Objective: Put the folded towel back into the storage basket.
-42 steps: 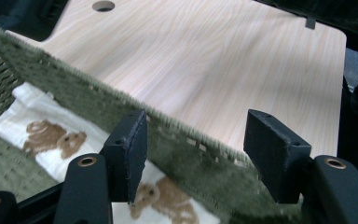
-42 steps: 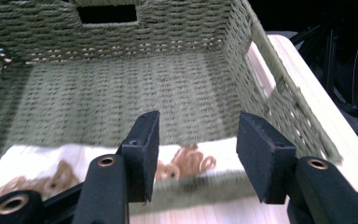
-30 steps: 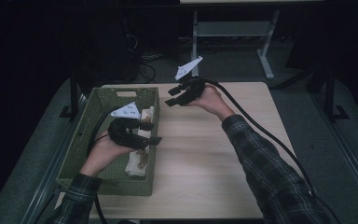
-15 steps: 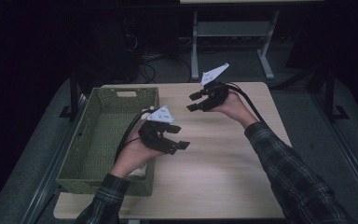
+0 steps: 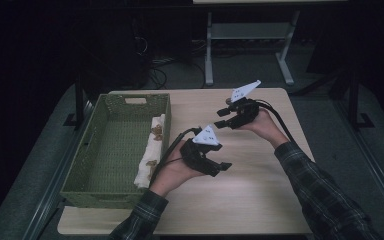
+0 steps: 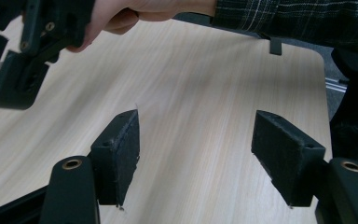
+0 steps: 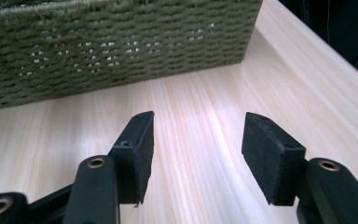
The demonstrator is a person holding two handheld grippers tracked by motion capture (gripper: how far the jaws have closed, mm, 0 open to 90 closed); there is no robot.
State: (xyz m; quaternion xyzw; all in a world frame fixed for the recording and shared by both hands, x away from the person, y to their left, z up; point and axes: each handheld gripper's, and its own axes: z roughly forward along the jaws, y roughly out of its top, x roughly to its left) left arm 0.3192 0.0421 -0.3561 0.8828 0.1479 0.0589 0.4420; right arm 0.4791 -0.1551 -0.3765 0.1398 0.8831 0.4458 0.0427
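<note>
Left gripper (image 5: 223, 167) just opening wider, empty, above table (image 5: 260, 200). Right gripper (image 5: 221, 116) parted, empty, facing basket (image 5: 95, 192).

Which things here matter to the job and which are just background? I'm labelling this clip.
In the job: green woven basket; rolled white cloth with brown print inside it; left gripper, open; right gripper, open.

Background: light wooden table; grey metal stand.
</note>
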